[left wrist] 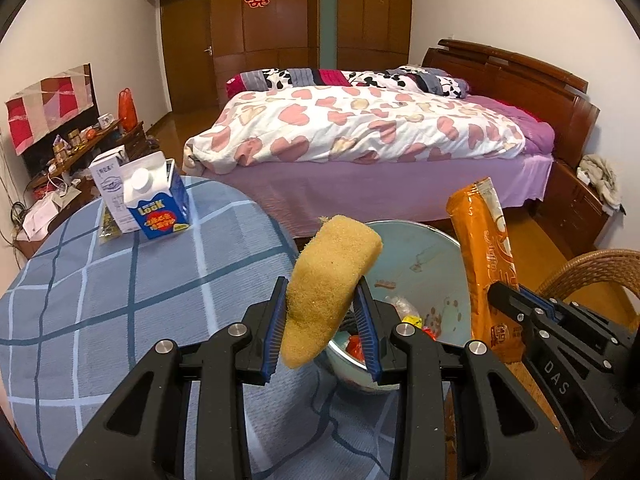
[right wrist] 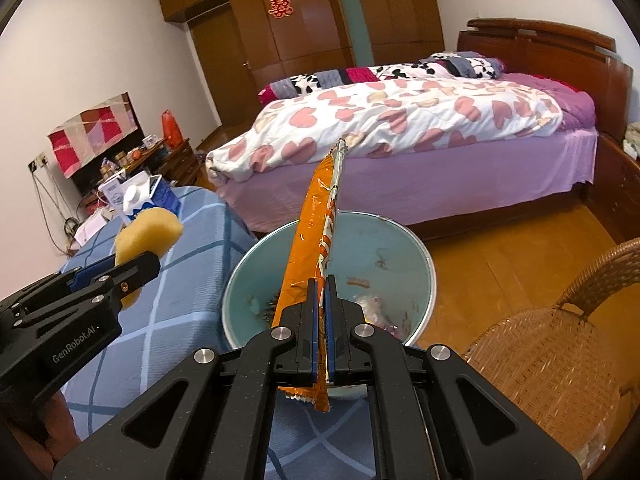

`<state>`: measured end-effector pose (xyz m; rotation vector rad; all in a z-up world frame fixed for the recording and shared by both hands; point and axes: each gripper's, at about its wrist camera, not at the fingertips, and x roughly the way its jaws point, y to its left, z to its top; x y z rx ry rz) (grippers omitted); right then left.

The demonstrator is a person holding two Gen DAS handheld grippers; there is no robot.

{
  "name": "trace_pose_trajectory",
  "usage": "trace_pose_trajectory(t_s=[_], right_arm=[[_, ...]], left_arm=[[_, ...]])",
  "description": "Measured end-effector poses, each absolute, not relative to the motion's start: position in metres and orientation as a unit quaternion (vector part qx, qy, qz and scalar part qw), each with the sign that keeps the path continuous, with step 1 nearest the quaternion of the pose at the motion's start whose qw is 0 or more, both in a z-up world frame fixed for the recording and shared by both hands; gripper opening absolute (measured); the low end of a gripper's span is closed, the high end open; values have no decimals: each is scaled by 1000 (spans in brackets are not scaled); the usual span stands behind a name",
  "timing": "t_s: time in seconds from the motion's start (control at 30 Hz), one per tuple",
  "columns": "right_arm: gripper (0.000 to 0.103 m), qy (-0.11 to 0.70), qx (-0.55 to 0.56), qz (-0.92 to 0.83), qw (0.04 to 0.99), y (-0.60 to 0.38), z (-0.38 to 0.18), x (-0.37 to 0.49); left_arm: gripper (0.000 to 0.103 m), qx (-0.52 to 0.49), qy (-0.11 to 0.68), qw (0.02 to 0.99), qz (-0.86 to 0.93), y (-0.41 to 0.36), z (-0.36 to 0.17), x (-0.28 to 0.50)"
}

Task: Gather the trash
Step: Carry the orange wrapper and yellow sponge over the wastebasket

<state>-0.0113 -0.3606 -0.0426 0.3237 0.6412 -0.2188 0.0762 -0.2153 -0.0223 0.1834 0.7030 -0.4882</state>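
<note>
My left gripper [left wrist: 322,292] is shut on a yellow sponge [left wrist: 328,280], held at the table's edge just short of the pale blue trash bin [left wrist: 424,248]. The sponge [right wrist: 146,232] and left gripper [right wrist: 138,270] also show at the left of the right wrist view. My right gripper [right wrist: 319,284] is shut on a flat orange snack wrapper [right wrist: 316,232] that stands upright over the open bin [right wrist: 400,248]. In the left wrist view the wrapper [left wrist: 486,264] rises beside the bin, with the right gripper [left wrist: 500,292] clamped low on it. Some trash lies at the bin's bottom.
A round table with a blue checked cloth [left wrist: 120,300] carries a blue milk carton [left wrist: 156,204] and a white carton [left wrist: 108,184] at its far side. A wicker chair [right wrist: 560,340] stands right of the bin. A bed [left wrist: 360,140] lies behind, on a wooden floor.
</note>
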Motion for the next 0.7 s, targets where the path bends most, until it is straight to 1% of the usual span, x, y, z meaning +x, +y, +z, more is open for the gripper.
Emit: trace_pose_trajectory(t_s=[0.7], right_arm=[[4, 319, 154, -121, 927, -367, -52, -3]], left_arm=[[33, 79, 352, 901, -242, -225, -32, 92]])
